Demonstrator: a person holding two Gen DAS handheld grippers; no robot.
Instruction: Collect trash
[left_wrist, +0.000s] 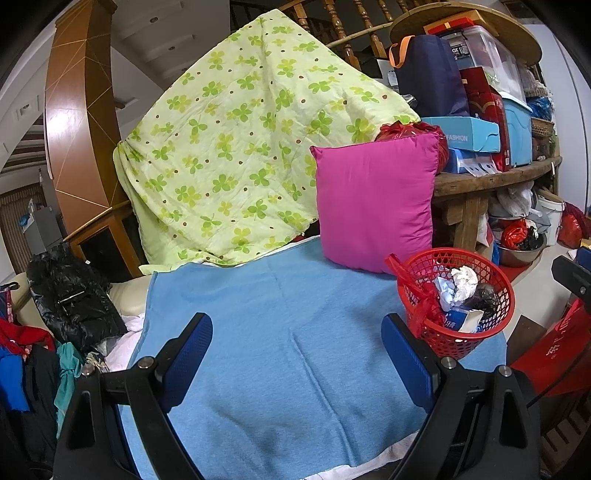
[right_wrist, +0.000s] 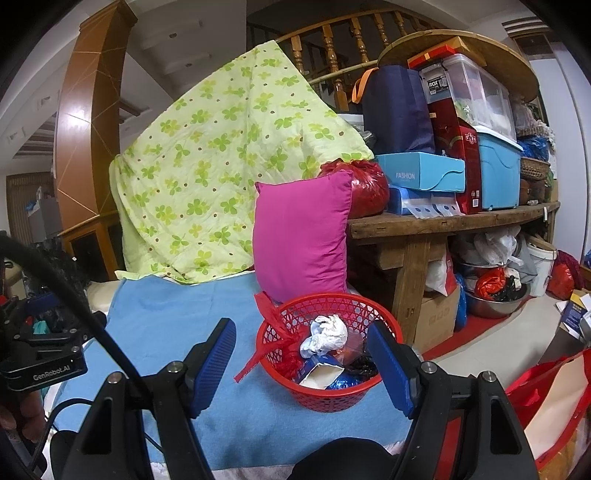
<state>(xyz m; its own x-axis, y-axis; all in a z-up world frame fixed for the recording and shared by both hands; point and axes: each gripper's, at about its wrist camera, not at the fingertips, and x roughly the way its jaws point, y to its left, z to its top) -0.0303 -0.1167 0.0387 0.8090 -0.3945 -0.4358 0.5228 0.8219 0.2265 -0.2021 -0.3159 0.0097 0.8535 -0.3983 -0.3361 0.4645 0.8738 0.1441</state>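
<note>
A red mesh basket (left_wrist: 491, 325) (right_wrist: 280, 332) stands on the blue cloth (left_wrist: 277, 332) (right_wrist: 166, 325). It holds crumpled white paper (left_wrist: 463, 282) (right_wrist: 327, 330), a carton (right_wrist: 319, 374), dark wrappers and a red plastic strip. My left gripper (left_wrist: 297, 345) is open and empty over bare blue cloth, with the basket to its right. My right gripper (right_wrist: 303, 356) is open and empty, with the basket just beyond and between its fingers (right_wrist: 214, 363). The left gripper's body (right_wrist: 40, 354) shows at the left edge of the right wrist view.
A magenta pillow (left_wrist: 375, 199) (right_wrist: 301, 236) leans behind the basket against a green clover quilt (left_wrist: 236, 140) (right_wrist: 207, 166). A wooden bench (right_wrist: 443, 221) with boxes stands right. A black jacket (left_wrist: 70, 295) and clothes lie left. A red bag (right_wrist: 546, 398) sits right.
</note>
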